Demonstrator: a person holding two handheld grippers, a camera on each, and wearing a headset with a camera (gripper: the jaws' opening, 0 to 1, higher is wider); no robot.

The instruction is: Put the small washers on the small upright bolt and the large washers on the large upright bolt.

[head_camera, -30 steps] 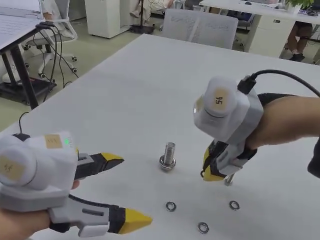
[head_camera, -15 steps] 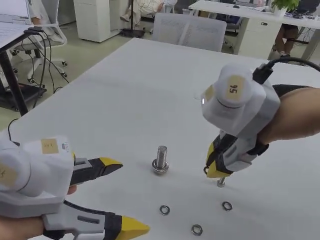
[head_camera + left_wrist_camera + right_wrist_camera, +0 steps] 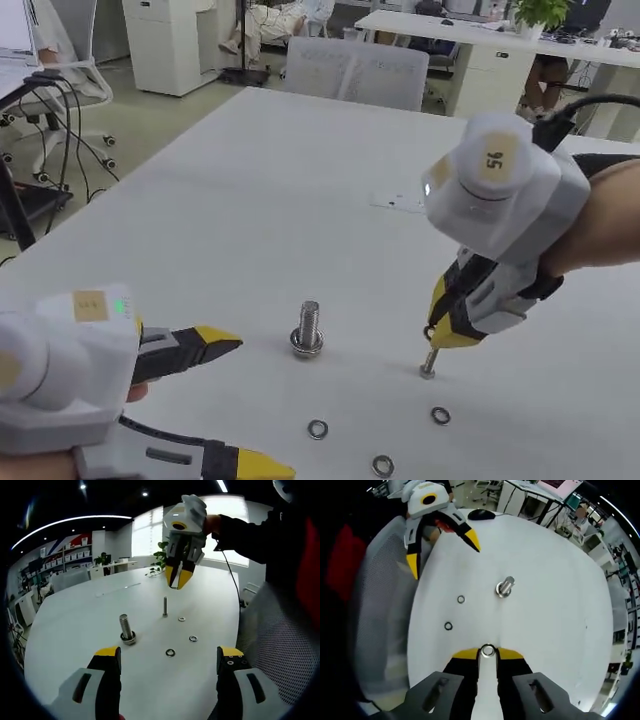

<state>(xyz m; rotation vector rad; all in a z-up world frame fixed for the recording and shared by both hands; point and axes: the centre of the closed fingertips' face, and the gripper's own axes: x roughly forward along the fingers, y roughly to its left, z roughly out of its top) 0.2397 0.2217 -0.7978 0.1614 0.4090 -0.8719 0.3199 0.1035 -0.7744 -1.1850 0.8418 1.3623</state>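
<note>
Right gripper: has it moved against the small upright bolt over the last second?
Yes. The right gripper has risen and shifted right in the head view; the small upright bolt, mostly hidden behind its tips before, now stands exposed below them.

The washers are silver, the table white.

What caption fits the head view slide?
Right gripper poised just above small bolt; left gripper open near large bolt; three washers loose on table.
</note>
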